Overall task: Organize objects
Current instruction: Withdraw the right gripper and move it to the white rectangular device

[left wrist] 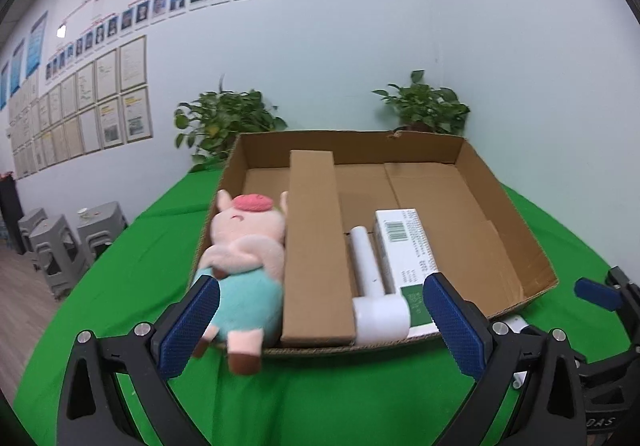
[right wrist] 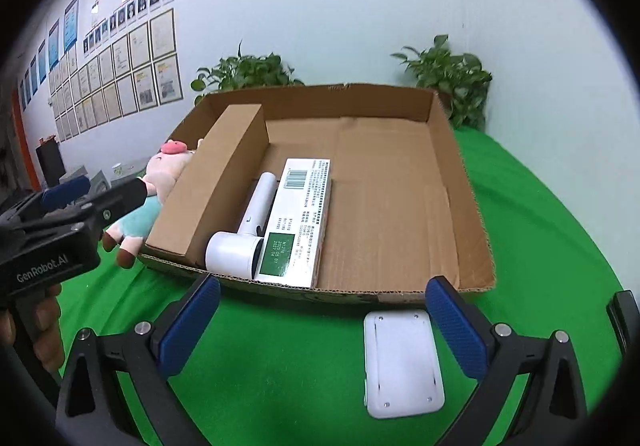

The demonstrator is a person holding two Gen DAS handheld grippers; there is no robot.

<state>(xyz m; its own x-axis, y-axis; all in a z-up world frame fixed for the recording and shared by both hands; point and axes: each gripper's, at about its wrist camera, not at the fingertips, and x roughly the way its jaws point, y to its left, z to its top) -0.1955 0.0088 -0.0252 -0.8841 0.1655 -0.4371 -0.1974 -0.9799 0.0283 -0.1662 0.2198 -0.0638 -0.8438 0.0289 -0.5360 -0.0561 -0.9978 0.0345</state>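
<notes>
An open cardboard tray sits on the green table. In it lie a long brown box, a white handheld device and a white-and-green carton. A pink pig plush lies at the tray's left end, feet hanging over the front rim. My left gripper is open just in front of the tray and holds nothing. My right gripper is open above the cloth, with a white flat device between its fingers.
Two potted plants stand behind the tray against the wall. Grey stools stand on the floor to the left. The left gripper's body shows at the left of the right wrist view.
</notes>
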